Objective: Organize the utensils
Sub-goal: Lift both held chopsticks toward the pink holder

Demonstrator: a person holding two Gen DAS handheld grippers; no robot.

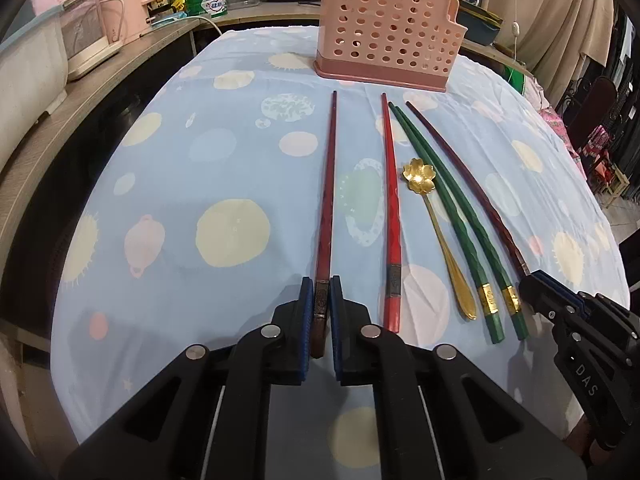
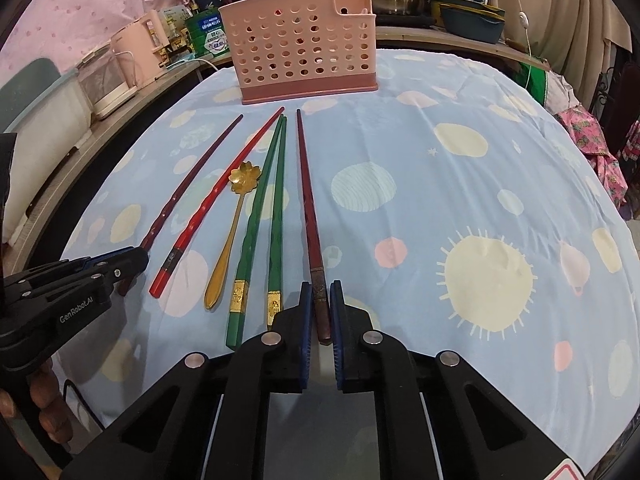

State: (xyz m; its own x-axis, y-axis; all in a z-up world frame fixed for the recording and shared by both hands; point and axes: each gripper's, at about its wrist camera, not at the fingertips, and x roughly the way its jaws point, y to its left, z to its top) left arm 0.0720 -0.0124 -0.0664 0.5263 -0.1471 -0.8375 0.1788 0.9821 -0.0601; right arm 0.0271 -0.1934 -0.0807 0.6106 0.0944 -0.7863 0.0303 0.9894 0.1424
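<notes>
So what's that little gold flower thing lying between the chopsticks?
It is a small spoon that looks like gold-coloured metal, with a shiny bowl shaped like a five-petalled flower and a thin handle that widens to a rounded teardrop end. It lies flat on the cloth, bowl toward the pink basket, between the bright red chopstick and the green pair. Neither gripper touches it.

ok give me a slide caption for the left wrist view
Left hand-held gripper straddles a dark red chopstick beside other utensils, pink holder behind.
</notes>
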